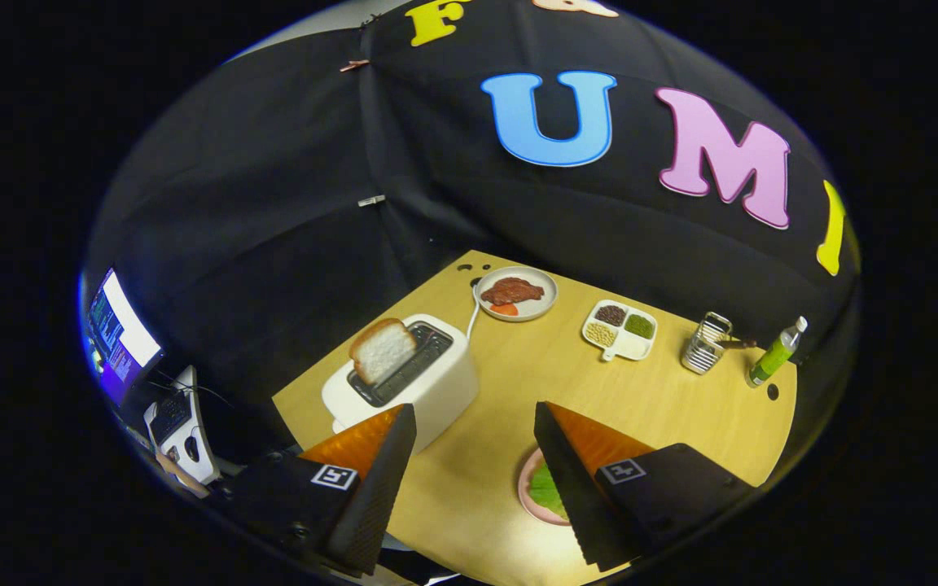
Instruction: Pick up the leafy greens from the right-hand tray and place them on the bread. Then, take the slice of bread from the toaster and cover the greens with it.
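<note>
My gripper (475, 417) hangs high over the wooden table (681, 407), open, with nothing between its fingers. A slice of bread (382, 350) stands up out of the slot of a white toaster (436, 382), just ahead of the left finger (379, 464). Leafy greens (545, 488) lie on a pink plate (528, 496) close under the right finger (575, 472), which hides most of the plate. Whether bread lies under the greens I cannot tell.
Beyond the toaster stands a grey plate (538, 305) with a brown piece of meat (511, 290) and an orange slice. A white divided tray (620, 330) of beans and grains, a metal rack (705, 343) and a green bottle (776, 352) line the table's far right side.
</note>
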{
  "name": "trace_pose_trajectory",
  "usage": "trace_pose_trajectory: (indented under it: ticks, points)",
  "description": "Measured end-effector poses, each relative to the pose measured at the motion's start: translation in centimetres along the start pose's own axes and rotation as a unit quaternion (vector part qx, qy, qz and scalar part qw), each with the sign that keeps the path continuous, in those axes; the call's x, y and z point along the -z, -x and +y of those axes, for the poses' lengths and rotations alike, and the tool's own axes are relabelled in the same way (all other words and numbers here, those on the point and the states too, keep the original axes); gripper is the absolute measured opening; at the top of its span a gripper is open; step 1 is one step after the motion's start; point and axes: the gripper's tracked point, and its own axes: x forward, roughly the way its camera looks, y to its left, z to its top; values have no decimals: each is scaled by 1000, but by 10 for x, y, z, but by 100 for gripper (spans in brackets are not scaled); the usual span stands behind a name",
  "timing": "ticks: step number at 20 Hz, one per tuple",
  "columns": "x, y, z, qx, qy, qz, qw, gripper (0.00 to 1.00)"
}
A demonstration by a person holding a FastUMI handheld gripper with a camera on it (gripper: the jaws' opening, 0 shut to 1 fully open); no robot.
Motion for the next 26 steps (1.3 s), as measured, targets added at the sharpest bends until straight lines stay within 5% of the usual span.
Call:
trace_pose_trajectory:
  ticks: [8,20,26]
  points:
    - [-31,-74,87,-17,-25,25,999,92]
    - [-7,-182,102,64,-56,93,992,92]
    - [9,-193,94,93,-65,107,988,57]
